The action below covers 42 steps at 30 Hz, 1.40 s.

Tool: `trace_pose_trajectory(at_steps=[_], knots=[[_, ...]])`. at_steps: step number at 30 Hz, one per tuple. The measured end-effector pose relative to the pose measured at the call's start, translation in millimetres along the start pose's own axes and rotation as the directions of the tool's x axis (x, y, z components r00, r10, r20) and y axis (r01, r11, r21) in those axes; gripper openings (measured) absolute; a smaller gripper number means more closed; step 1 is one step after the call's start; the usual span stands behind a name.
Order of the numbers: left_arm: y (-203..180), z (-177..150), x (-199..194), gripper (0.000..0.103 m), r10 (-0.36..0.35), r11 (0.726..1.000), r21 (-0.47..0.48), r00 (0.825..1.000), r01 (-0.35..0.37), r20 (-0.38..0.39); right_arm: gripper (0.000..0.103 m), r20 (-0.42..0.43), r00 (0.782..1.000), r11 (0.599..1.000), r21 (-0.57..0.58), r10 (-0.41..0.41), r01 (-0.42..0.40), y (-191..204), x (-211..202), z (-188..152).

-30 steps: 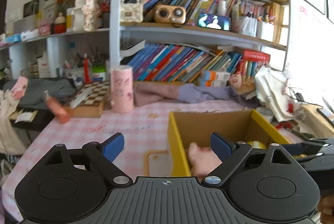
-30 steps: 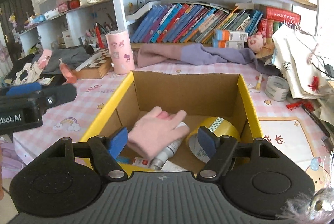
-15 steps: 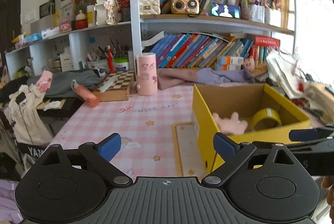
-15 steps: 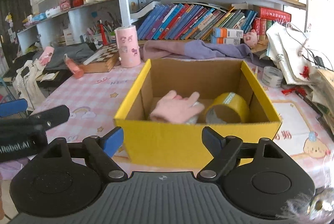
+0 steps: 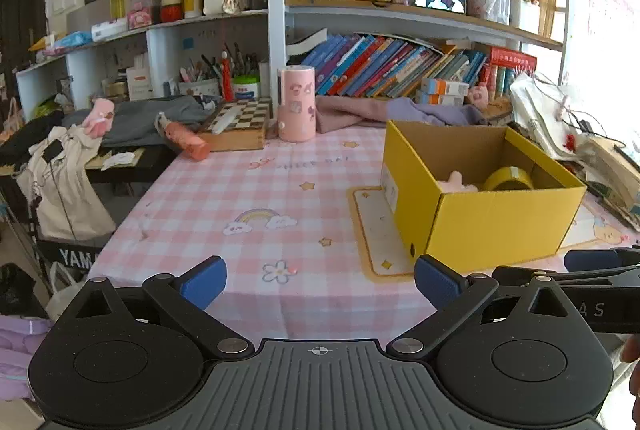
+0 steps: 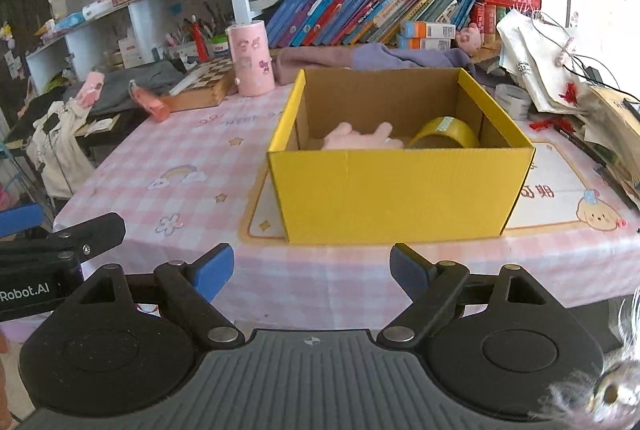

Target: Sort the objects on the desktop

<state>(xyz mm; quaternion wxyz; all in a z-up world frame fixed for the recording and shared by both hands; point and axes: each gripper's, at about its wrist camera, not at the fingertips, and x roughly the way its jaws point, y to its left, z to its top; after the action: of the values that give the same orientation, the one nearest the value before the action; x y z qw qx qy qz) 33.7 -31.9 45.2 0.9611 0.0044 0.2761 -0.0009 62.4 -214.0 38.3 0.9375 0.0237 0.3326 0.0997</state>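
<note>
Fingers (image 5: pixel 203 280) of your left gripper (image 5: pixel 320 280): spread wide, holding nothing, above the near table (image 5: pixel 240 197) edge. Right gripper (image 6: pixel 311 268): likewise spread and unladen. Yellow box (image 6: pixel 400 185): straight ahead of your right fingers, holding a pink glove (image 6: pixel 360 139) and a tape roll (image 6: pixel 446 133) side by side.
</note>
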Motion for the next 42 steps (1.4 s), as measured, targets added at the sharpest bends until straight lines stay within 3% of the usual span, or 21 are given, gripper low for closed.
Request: trace_pose_trajectory(at_steps=[17, 25, 42], knots=[[19.8, -14.3, -17.3, 0.102, -0.036, 0.999, -0.005, 0.999, 0.036, -0.033, 0.087, -0.002, 1.000, 1.000, 0.014, -0.018, 0.018, 22.1, -21.6, -21.2], [23.1, -20.2, -17.1, 0.103, -0.005, 1.000, 0.000, 0.997, 0.005, -0.075, 0.087, -0.018, 1.000, 1.000, -0.006, -0.014, 0.014, 31.9, -25.2, -29.5], [19.3, -22.7, -24.1, 0.103, -0.015, 1.000, 0.019, 0.998, 0.017, -0.063, 0.087, -0.023, 1.000, 1.000, -0.004, -0.020, 0.020, 32.5, -29.6, -31.8]])
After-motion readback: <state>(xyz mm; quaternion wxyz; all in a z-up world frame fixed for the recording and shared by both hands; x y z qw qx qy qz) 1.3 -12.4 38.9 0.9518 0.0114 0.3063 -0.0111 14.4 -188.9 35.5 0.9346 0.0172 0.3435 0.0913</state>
